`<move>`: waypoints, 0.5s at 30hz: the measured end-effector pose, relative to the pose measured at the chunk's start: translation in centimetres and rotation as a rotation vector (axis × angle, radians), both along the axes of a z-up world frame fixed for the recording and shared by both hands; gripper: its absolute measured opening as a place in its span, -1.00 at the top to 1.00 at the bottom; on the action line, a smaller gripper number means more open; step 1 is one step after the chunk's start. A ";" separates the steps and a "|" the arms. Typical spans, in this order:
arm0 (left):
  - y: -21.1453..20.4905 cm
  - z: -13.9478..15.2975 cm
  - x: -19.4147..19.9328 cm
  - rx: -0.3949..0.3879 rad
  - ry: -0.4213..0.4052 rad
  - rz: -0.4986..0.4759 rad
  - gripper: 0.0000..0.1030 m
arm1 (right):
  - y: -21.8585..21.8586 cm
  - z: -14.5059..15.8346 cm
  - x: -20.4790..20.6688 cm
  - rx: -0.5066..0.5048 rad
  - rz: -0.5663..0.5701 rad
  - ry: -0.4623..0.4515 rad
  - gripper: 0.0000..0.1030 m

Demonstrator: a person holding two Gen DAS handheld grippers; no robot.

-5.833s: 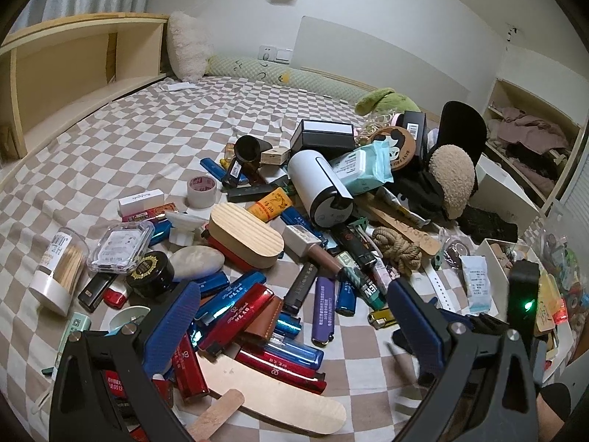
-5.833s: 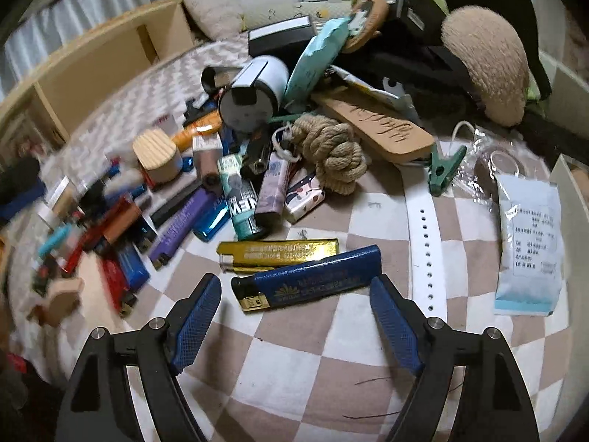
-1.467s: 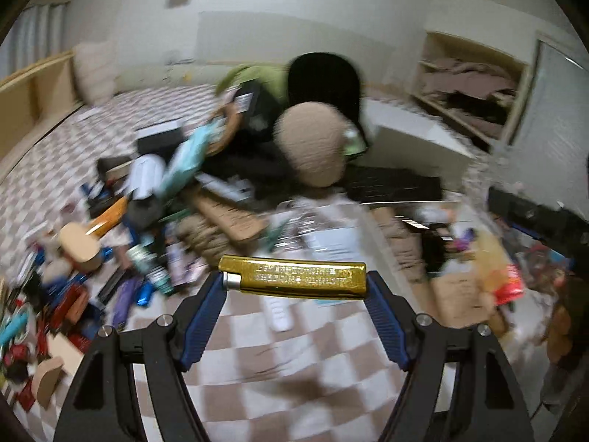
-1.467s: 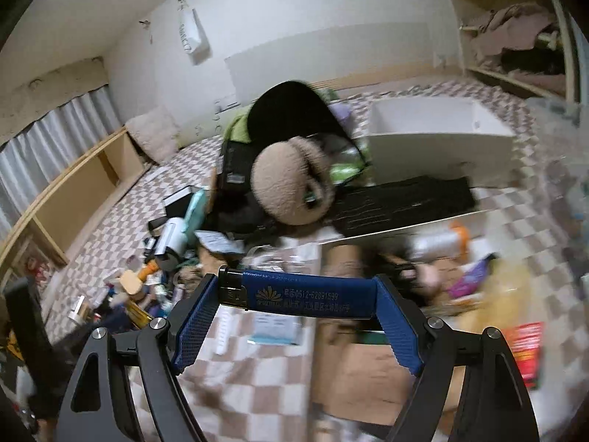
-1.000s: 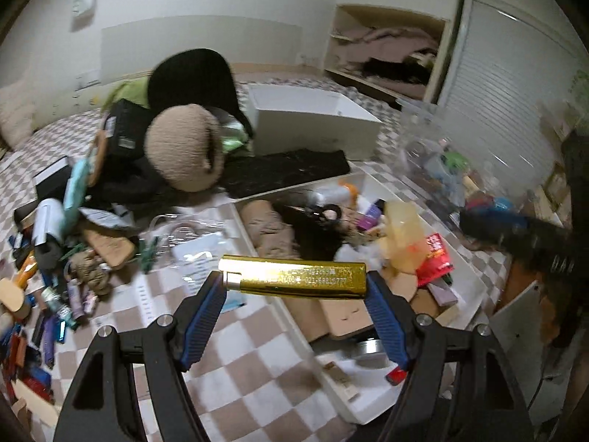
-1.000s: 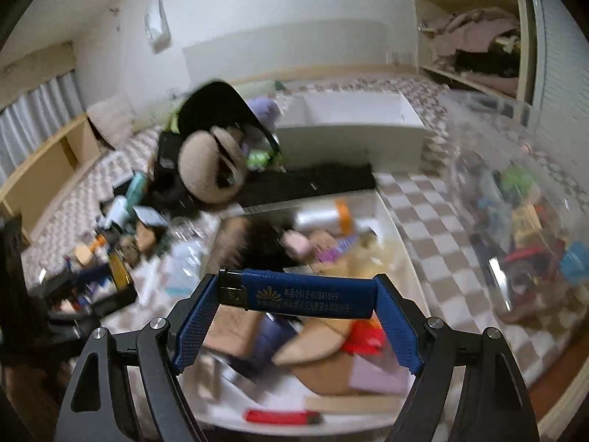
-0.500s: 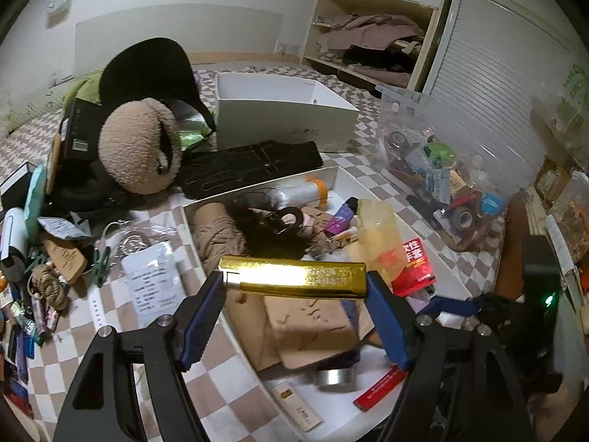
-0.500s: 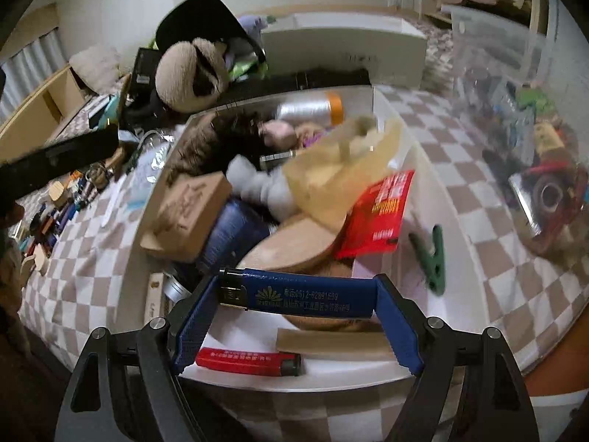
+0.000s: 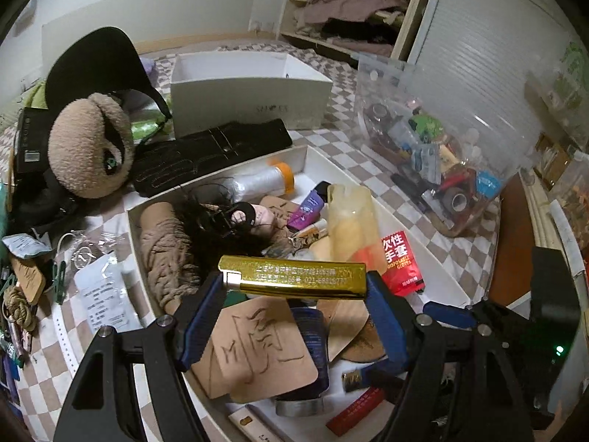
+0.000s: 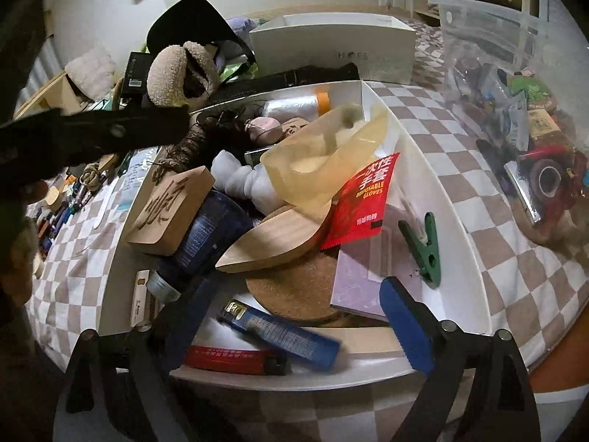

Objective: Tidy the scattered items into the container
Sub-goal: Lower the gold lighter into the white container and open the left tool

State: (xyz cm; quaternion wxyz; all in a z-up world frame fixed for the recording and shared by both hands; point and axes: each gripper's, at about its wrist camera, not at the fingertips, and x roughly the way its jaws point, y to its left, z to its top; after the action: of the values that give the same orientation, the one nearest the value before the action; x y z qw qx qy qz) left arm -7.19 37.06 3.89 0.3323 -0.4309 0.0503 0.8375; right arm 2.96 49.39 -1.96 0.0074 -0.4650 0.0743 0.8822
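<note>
My left gripper (image 9: 292,315) is shut on a gold lighter (image 9: 292,281), held crosswise above the white tray (image 9: 416,237). The tray holds a wooden block with a carved character (image 9: 257,350), rope, a red glove packet and more. My right gripper (image 10: 294,320) is open over the tray's near edge (image 10: 464,243). A blue lighter (image 10: 279,335) lies blurred in the tray just below the right jaws, next to a red lighter (image 10: 235,360). The right gripper also shows in the left wrist view (image 9: 452,316).
A white box (image 9: 250,92) stands behind the tray. A clear bag of items (image 9: 434,147) lies to the right. A plush toy and black cap (image 9: 92,147) sit at the left. Several scattered items (image 9: 18,305) remain on the checkered cloth at far left.
My right gripper has opened and the blue lighter has dropped into the tray. Both grippers moved lower over the tray. The left gripper still grips the gold lighter.
</note>
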 end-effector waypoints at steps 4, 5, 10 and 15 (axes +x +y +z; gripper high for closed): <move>1.6 -0.6 -0.2 -0.046 0.003 -0.038 -0.47 | 0.4 -0.1 0.2 -0.023 -0.002 -0.005 -0.80; 1.9 -0.8 -0.3 -0.055 0.002 -0.047 -0.47 | 0.5 -0.1 0.2 -0.032 -0.006 -0.005 -0.80; 3.4 -1.7 -0.5 -0.105 -0.008 -0.093 -0.47 | 1.2 0.1 0.3 -0.060 -0.033 0.014 -0.80; 3.9 -2.3 -1.0 -0.120 -0.042 -0.098 -0.49 | 1.3 -0.2 0.3 -0.076 -0.038 0.002 -0.80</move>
State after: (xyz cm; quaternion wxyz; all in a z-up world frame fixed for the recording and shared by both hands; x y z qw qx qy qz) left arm -8.20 40.92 1.57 0.3476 -0.4645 0.1147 0.8064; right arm 3.24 50.73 -2.14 0.0064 -0.4627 0.1168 0.8788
